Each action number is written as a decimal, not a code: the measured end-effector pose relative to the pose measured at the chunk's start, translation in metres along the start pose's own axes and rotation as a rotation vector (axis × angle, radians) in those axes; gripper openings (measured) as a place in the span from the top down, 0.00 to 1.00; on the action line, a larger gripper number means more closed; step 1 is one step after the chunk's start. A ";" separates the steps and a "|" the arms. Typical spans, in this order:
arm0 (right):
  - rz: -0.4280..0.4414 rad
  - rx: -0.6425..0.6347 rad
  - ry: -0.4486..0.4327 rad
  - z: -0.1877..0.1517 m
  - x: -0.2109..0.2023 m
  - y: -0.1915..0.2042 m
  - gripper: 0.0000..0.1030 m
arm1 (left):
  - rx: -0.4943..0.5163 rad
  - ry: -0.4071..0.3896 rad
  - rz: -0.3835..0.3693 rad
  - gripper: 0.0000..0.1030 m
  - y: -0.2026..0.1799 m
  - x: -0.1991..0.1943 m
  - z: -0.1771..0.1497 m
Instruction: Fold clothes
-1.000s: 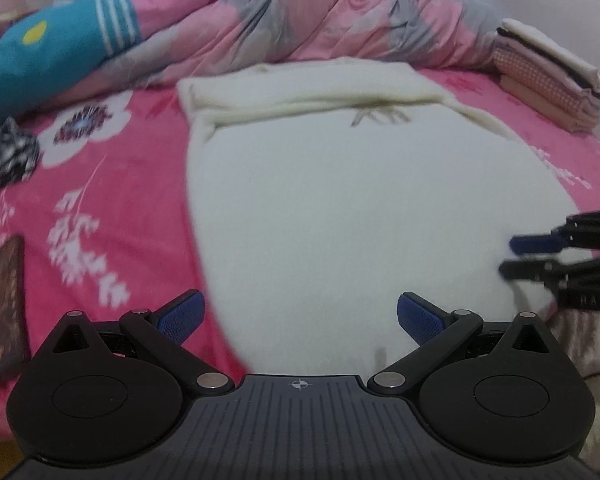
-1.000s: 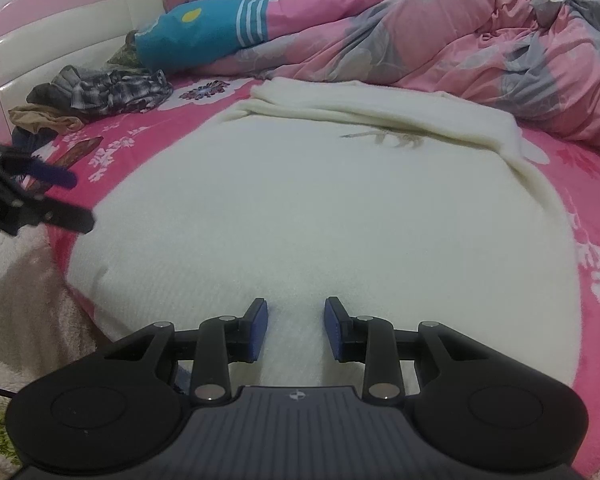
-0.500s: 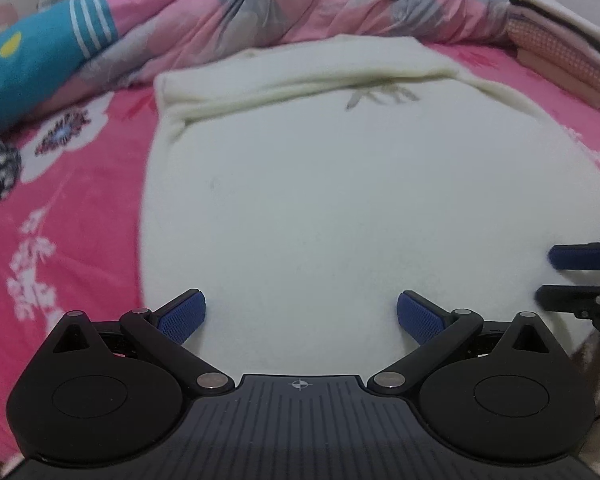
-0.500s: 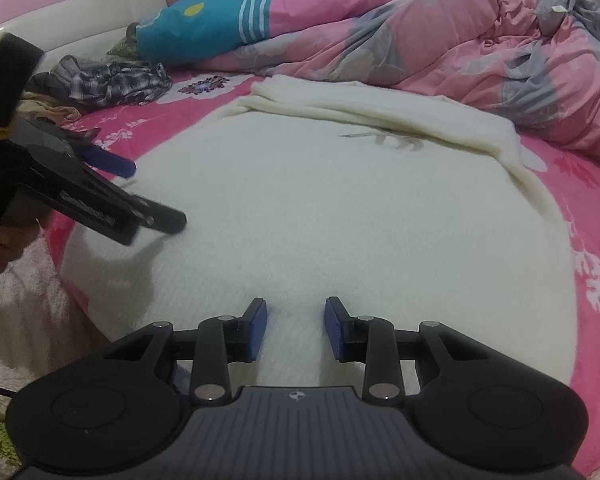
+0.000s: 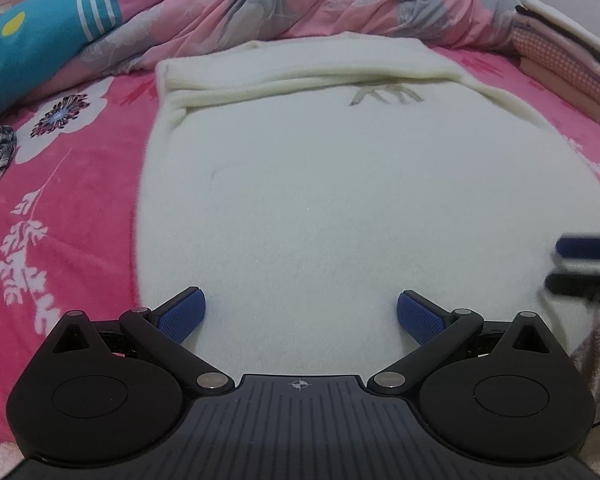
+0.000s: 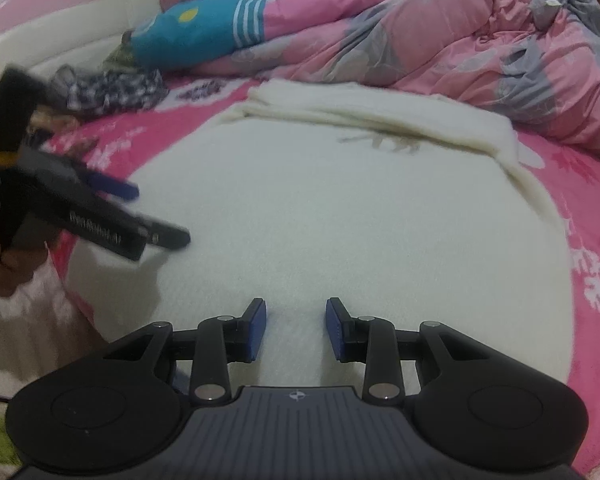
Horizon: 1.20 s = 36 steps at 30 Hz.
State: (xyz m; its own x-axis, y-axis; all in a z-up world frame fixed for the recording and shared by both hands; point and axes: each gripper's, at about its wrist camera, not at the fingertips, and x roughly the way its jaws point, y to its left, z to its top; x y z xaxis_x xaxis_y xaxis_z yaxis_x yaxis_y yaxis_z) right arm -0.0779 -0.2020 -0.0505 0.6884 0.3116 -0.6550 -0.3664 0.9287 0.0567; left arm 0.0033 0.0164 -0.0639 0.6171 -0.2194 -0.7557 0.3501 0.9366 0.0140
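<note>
A cream sweater (image 5: pixel 340 200) lies spread flat on the pink flowered bed sheet (image 5: pixel 68 208), its sleeves folded across the far end. My left gripper (image 5: pixel 300 314) hovers open and wide over the sweater's near hem, nothing between its blue pads. It also shows in the right wrist view as the left gripper (image 6: pixel 156 216), over the sweater's near left corner, held by a person's hand (image 6: pixel 0 268). My right gripper (image 6: pixel 296 326) stands open with a narrow gap above the near hem, gripping nothing. In the left wrist view the right gripper (image 5: pixel 580 266) is at the far right edge.
A rumpled pink and grey quilt (image 6: pixel 440 40) and a blue pillow (image 6: pixel 196 36) lie behind the sweater. A checked garment (image 6: pixel 116 90) sits by the white headboard (image 6: pixel 60 48). A stack of folded clothes (image 5: pixel 564 60) rests at the far right.
My left gripper has moved in from the bed's left side to above the sweater's near left corner, then held still. The right gripper has stayed put.
</note>
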 end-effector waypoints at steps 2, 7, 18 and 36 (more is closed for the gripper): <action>-0.029 0.018 -0.027 0.005 -0.005 -0.007 0.66 | -0.001 0.001 -0.001 0.00 0.000 0.000 0.000; -0.120 0.062 -0.043 0.010 -0.005 -0.029 0.66 | -0.002 0.002 -0.002 0.00 0.001 0.000 0.000; -0.154 0.142 0.015 -0.003 0.013 -0.045 0.64 | -0.003 0.010 -0.003 0.00 0.001 0.001 0.001; -0.151 0.149 0.019 -0.003 0.015 -0.044 0.62 | -0.004 0.014 -0.001 0.00 0.001 0.001 0.001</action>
State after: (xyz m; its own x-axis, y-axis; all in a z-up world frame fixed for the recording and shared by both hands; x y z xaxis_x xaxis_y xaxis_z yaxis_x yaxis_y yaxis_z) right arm -0.0534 -0.2384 -0.0645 0.7161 0.1638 -0.6785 -0.1623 0.9845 0.0664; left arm 0.0049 0.0171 -0.0640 0.6072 -0.2164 -0.7645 0.3479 0.9375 0.0109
